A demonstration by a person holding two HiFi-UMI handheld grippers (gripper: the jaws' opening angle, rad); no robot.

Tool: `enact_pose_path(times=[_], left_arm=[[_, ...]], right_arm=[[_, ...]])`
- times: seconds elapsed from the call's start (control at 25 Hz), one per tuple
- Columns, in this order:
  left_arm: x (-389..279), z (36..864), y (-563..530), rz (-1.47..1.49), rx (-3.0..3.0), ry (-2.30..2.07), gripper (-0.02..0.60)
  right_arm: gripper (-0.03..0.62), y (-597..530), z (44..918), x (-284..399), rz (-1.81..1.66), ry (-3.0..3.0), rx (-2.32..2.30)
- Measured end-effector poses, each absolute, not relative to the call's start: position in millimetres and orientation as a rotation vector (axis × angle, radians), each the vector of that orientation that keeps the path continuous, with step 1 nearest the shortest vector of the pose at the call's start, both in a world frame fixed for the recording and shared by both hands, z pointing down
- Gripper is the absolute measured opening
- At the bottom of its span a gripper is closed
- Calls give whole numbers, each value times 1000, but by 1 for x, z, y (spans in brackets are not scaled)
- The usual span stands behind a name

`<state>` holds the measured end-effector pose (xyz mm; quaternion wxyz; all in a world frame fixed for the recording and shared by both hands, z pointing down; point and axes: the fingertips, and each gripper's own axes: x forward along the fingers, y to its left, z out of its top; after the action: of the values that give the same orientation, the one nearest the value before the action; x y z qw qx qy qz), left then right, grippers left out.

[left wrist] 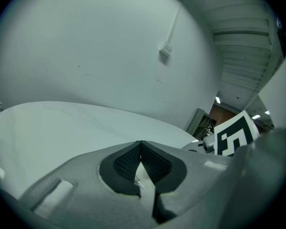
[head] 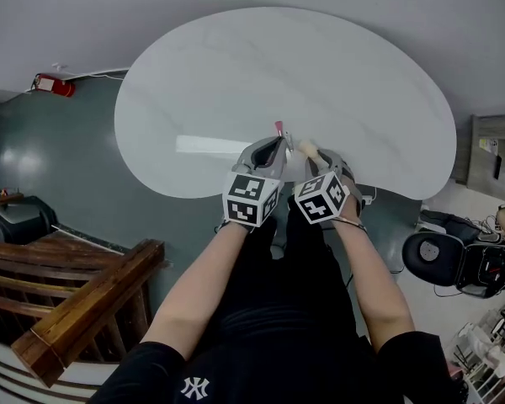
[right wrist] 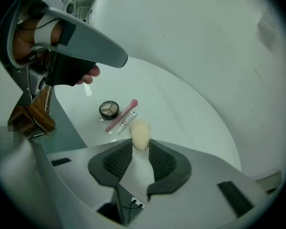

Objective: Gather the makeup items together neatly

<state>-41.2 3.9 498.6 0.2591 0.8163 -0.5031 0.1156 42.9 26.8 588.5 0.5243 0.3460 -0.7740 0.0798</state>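
Right gripper point(right wrist: 141, 146) pinches a cream, egg-shaped sponge point(right wrist: 140, 132) between its half-open jaw tips, over the white table point(right wrist: 190, 104). Left gripper point(left wrist: 141, 143) is closed, its tips meeting. Past the sponge lie a round compact point(right wrist: 108, 109), a pink stick point(right wrist: 121, 116) and a tube point(right wrist: 127, 121), close together, their print too small to read. The shirt point(head: 261, 343) bears an NY logo point(head: 194, 387).

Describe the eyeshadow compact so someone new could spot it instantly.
On the white oval table, look just beyond the right gripper, which holds a beige sponge. Three small items lie together there. The compact is the only round, dark one, with tan shades inside; its neighbours are a slim pink stick and a small tube.
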Motion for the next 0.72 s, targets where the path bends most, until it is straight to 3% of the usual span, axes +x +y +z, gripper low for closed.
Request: enact_pose_path(times=[0.72], left_arm=[[-57, 498, 0, 268, 2168, -1401, 8]], right_arm=[[144, 11, 593, 27, 32, -1748, 696]])
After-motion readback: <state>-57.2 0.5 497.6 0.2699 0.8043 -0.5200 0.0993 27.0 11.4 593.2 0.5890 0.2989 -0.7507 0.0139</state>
